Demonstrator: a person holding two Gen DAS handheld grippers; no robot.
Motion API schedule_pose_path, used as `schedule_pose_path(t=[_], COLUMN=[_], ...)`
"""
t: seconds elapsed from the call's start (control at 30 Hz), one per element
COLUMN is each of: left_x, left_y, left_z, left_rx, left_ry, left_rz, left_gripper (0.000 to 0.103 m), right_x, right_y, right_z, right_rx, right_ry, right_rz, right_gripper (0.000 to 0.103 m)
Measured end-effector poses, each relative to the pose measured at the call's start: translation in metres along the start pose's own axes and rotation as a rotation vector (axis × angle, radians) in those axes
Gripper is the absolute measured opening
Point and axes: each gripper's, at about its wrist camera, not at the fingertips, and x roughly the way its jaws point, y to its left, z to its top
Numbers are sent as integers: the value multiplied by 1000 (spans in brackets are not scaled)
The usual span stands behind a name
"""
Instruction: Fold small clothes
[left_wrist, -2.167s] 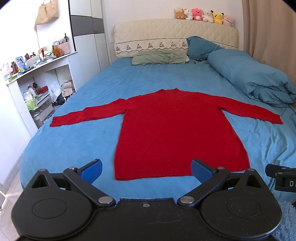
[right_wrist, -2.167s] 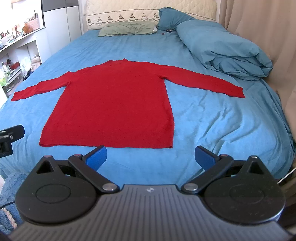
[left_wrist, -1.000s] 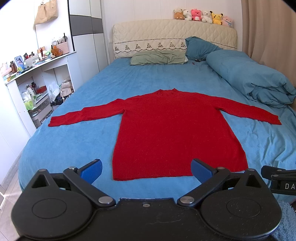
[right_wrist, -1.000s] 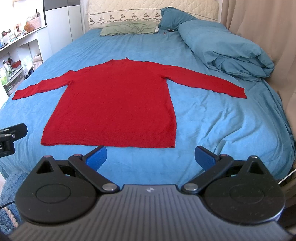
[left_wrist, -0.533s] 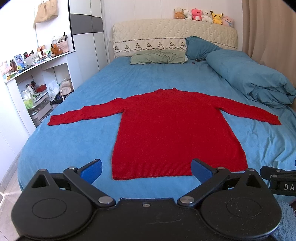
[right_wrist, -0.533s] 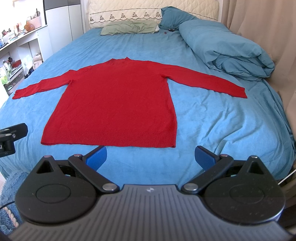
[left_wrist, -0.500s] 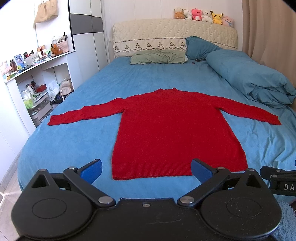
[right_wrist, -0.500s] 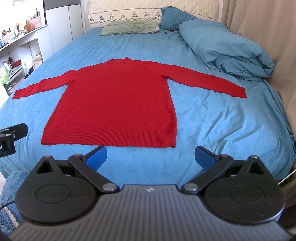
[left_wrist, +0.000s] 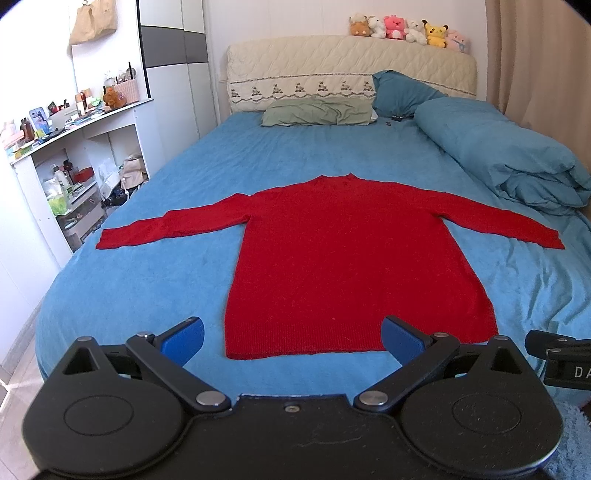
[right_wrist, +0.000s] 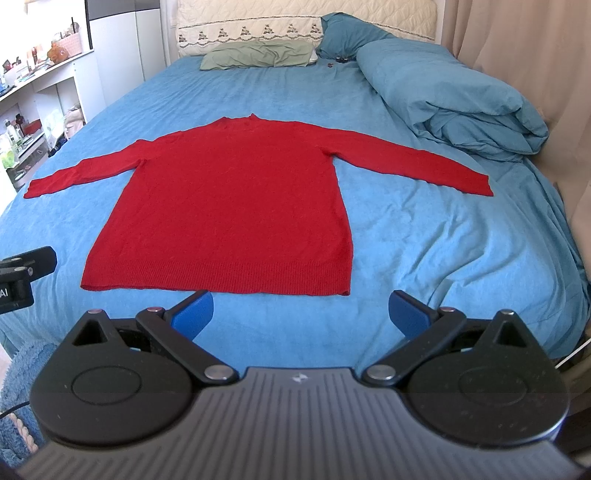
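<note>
Atop the headboard (left_wrist: 351, 70), left view only: plush toys (left_wrist: 408, 27).

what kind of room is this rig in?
Almost certainly a home bedroom. A red sweater lies flat on a bed with a blue sheet, there are pillows at a padded headboard topped with plush toys, and a cluttered white shelf unit stands beside it.

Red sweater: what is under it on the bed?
The red sweater lies flat, sleeves spread, directly on the blue bedsheet. Whatever lies beneath its body is covered; no bulge shows.
</note>
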Motion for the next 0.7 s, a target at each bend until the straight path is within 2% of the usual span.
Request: schedule_pose_path(t=[0.2, 0.37, 0.5, 0.7], left_x=[5, 19, 47, 117], left_y=[-3, -15, -36, -77], left_z=[4, 18, 49, 108], left_rx=[-9, -12, 23, 82], left_ry=[17, 49, 35, 27], left_rz=[-4, -56, -82, -122], left_gripper=[103, 103, 103, 103], right_x=[2, 13, 43, 103], right_y=[0, -8, -32, -78], right_z=[0, 7, 31, 71], right_rx=[5, 33, 92, 213], right_ry=[1, 22, 38, 72], right_rz=[0, -20, -49, -145], right_gripper=[103, 103, 103, 103])
